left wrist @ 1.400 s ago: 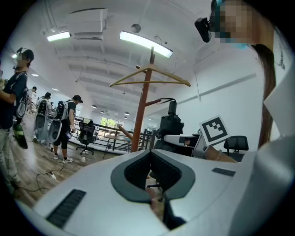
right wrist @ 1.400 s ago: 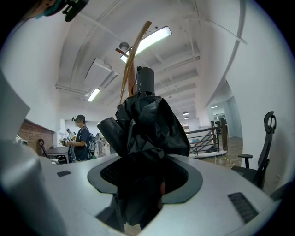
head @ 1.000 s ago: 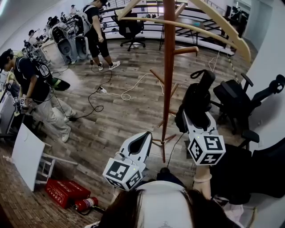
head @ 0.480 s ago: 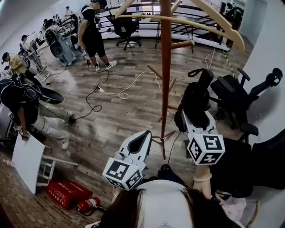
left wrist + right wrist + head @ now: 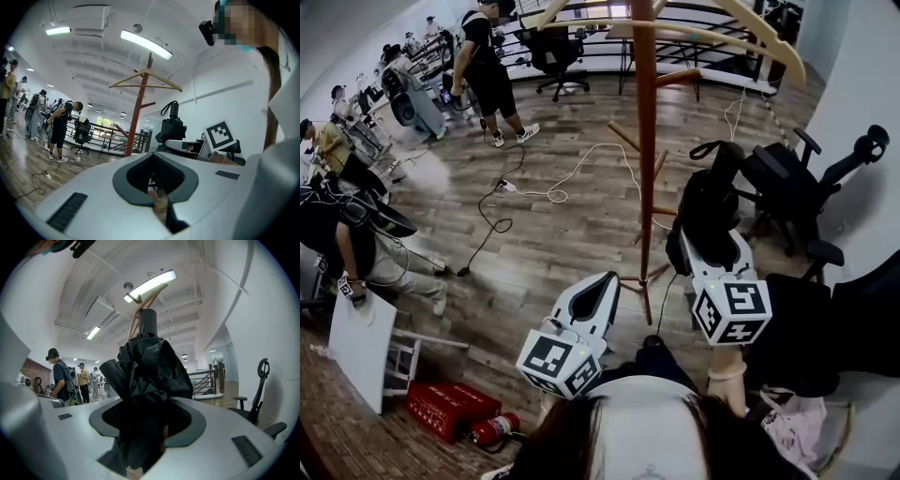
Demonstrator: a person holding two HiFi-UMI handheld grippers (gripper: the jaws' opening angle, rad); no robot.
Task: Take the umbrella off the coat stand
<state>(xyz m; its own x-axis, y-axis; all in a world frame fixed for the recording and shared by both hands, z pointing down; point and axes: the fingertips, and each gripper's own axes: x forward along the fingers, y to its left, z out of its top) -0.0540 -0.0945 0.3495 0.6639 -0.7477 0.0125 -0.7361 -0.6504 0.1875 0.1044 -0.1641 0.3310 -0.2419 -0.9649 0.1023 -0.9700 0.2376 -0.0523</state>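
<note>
1. one folded black umbrella (image 5: 712, 202) sits clamped between the right gripper's (image 5: 709, 242) jaws, just right of the coat stand (image 5: 645, 141) pole, seemingly free of its pegs.
2. lifting off looks done; carrying it clear remains.
3. its long axis stands upright, handle end up.
4. the left gripper (image 5: 602, 289) is closed and empty.

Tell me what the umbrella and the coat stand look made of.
Umbrella: black fabric, matte, bunched in soft folds; probably nylon or polyester. Coat stand: seemingly wood, with a reddish-brown pole and pegs, paler curved top arms and a smooth finish.
</note>
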